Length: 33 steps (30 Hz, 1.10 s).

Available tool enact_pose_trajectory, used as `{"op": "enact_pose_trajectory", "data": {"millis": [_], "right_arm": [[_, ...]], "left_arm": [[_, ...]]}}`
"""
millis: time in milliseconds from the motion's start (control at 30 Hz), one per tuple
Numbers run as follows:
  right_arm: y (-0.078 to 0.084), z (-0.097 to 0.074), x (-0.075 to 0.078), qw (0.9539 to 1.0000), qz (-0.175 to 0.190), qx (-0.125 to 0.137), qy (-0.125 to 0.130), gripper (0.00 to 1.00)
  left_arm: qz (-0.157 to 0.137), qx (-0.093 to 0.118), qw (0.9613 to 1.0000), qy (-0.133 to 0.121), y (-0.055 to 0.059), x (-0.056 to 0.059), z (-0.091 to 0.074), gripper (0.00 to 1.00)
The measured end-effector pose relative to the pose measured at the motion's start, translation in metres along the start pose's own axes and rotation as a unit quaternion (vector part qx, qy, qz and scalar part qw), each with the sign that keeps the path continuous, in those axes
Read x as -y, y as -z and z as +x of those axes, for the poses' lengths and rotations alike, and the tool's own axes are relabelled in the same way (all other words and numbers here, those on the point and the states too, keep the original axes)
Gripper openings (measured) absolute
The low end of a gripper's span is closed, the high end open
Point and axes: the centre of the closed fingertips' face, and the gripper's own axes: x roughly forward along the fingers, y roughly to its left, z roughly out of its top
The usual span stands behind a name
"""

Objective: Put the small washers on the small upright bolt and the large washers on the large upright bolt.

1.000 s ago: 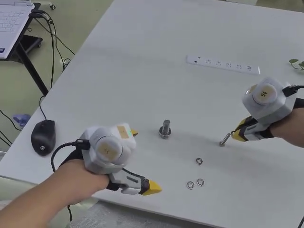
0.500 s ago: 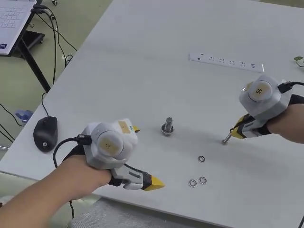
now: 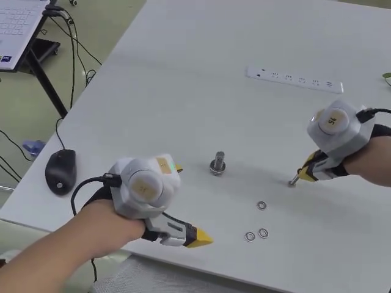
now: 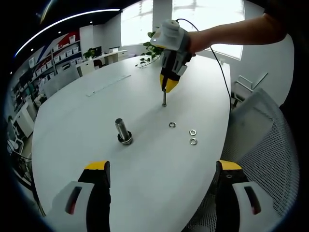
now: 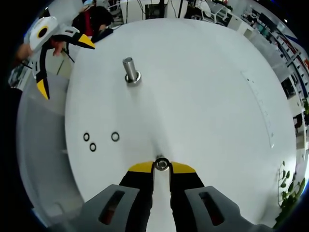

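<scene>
My right gripper (image 3: 303, 174) is shut on the top of the small bolt (image 3: 293, 180), which stands with its lower end on the white table (image 3: 183, 91). The bolt's end shows between the yellow tips (image 5: 161, 166), and the left gripper view shows the small bolt (image 4: 164, 99) upright. The large bolt (image 3: 218, 165) (image 4: 123, 131) (image 5: 130, 70) stands upright mid-table. Three washers (image 3: 261, 206) (image 4: 192, 131) (image 5: 92, 147) lie flat near the front edge. My left gripper (image 3: 189, 202) (image 4: 162, 166) hovers wide open at the front left, holding nothing.
A white power strip (image 3: 295, 80) lies at the back right. A black mouse (image 3: 60, 172) sits at the table's left edge, with cables and a laptop (image 3: 12, 36) beyond it. A mesh chair (image 4: 260, 125) stands by the table's near edge.
The small bolt has gone from leaning to nearly upright in the right gripper. The left gripper has hardly moved. The camera has drifted slightly.
</scene>
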Motion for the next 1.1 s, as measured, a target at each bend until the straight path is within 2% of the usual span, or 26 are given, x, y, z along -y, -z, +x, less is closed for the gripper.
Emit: {"op": "enact_pose_trajectory", "data": {"millis": [600,1100], "right_arm": [[0.005,0.020,-0.001,0.9996,-0.023,-0.017,-0.002,0.12],[0.009,0.041,-0.002,0.9993,-0.020,-0.029,-0.013,0.12]], "left_arm": [[0.001,-0.001,1.0000,0.000,0.000,-0.002,-0.003,0.90],[-0.005,-0.007,1.0000,0.001,0.004,-0.005,-0.003,0.89]]}}
